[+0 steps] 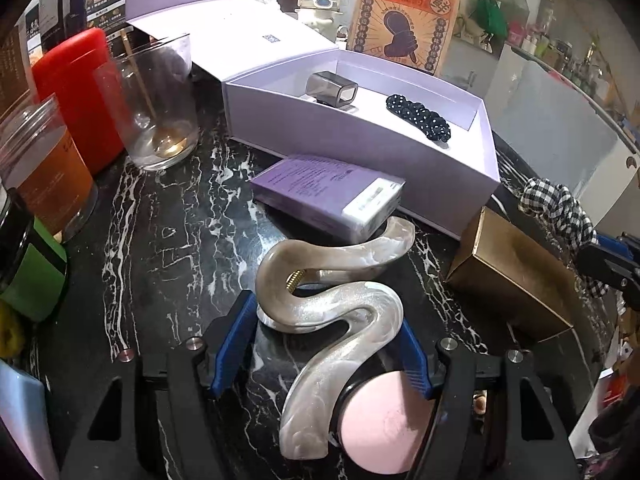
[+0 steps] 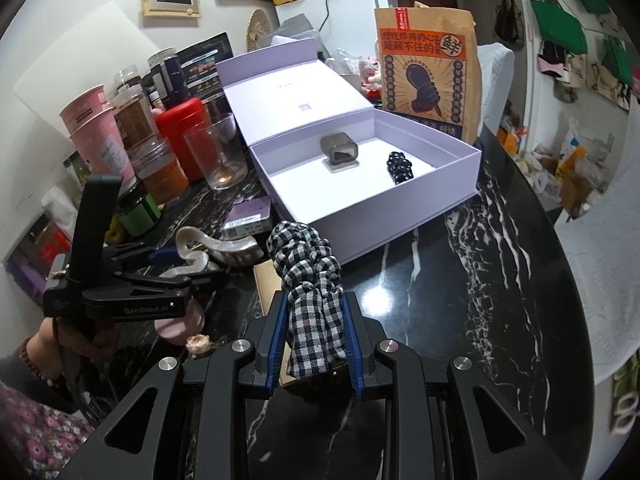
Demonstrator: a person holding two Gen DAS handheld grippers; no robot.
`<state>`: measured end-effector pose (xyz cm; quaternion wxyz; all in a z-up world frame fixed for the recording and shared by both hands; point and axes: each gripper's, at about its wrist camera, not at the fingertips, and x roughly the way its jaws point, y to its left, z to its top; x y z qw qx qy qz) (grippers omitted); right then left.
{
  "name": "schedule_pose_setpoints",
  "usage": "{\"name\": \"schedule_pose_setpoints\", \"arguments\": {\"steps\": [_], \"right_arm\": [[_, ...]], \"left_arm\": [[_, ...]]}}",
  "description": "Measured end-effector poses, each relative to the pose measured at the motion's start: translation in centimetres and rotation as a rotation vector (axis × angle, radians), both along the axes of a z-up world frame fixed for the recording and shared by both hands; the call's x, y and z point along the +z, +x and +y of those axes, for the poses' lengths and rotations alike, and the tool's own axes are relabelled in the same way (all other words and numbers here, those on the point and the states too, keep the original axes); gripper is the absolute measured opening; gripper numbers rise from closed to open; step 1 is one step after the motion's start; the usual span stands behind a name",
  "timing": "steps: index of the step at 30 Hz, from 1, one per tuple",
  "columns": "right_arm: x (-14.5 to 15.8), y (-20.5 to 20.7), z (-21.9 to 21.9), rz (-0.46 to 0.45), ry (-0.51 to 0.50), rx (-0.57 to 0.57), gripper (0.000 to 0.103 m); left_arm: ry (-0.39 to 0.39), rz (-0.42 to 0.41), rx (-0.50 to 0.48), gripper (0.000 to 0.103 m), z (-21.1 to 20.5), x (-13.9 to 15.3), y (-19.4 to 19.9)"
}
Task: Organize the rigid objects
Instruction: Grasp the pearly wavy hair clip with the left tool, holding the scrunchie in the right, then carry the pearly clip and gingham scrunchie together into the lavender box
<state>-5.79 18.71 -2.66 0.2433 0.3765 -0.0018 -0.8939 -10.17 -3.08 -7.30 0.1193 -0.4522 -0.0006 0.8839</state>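
Left wrist view: left gripper point(image 1: 330, 344) has its blue-padded fingers closed narrow on a pearly white wavy hair claw clip point(image 1: 336, 304), gripped around its lower curves; gold spring visible near the hinge. The clip's far end touches a purple card box point(image 1: 328, 194) lying on the black marble table point(image 1: 160, 248). Under the clip's near end sits a round pink compact point(image 1: 384, 428). Beyond the purple box, the open lavender gift box point(image 1: 360, 136) holds a smoky grey rectangular clip point(image 1: 332, 90) and a black polka-dot hair piece point(image 1: 418, 118), well apart from each other on the white insert. To the right, a gold carton point(image 1: 508, 272) lies on the table; the checked scrunchie point(image 1: 560, 216) shows at the right edge. At left stand a clear glass point(image 1: 160, 104) and a red canister point(image 1: 84, 96). Right wrist view: right gripper point(image 2: 316, 344) is clamped narrow on the black-and-white checked scrunchie point(image 2: 308, 280), held above the table, near the front wall of the lavender gift box point(image 2: 384, 208). Grey clip point(image 2: 340, 150) and polka-dot piece point(image 2: 400, 168) lie inside. Left gripper point(image 2: 192, 268) shows at left with the wavy clip point(image 2: 208, 250) between its fingers. A printed paper bag point(image 2: 428, 72) stands behind the box.
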Motion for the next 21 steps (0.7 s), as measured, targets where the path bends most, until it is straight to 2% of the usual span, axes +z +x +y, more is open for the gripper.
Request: {"name": "schedule_pose_setpoints", "arguments": {"steps": [5,15,21], "right_arm": [[0.1,0.2,0.0,0.004,-0.004,0.000,0.026],[1.0,1.1,0.0,0.038,-0.015,0.005,0.026],[1.4,1.8,0.1,0.048,-0.029,-0.005,0.026]], "left_arm": [[0.046,-0.016,0.021,0.066,-0.6,0.4,0.2],[0.093,0.002,0.032,0.066,-1.1,2.6,1.1],[0.088,0.056,0.034,0.066,-0.9,4.7,1.8]]}}
